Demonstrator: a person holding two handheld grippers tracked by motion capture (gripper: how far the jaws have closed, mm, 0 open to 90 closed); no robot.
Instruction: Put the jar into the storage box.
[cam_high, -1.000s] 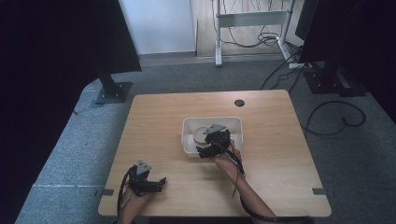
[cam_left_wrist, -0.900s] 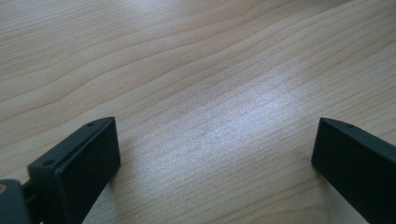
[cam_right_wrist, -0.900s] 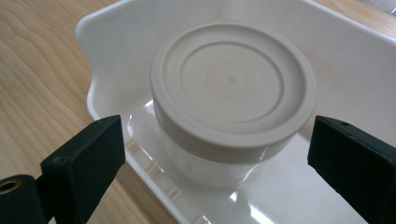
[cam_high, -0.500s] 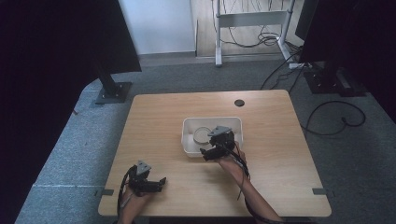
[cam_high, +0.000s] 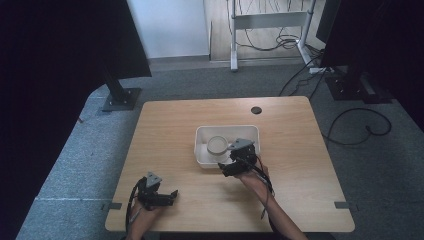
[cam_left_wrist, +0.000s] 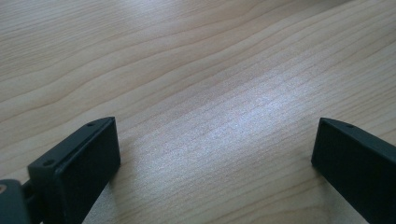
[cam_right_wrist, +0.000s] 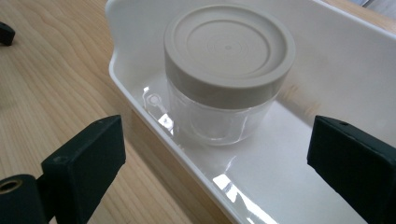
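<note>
white tray (cam_right_wrist: 140, 100) cut off at right edge, jar (cam_right_wrist: 224, 74) base behind rim

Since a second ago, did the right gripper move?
Yes. The right gripper slid back toward the person, off the white plastic tray holding the clear jar with grey lid.

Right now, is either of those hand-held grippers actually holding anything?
No. The right hand-held gripper is open, facing the lidded jar in the white tray. The left hand-held gripper is open over bare table.

Matt wood-grain table (cam_high: 175, 130), glossy white plastic tray (cam_right_wrist: 327, 70), clear jar (cam_right_wrist: 219, 119) (matt grey lid (cam_right_wrist: 229, 46))
</note>
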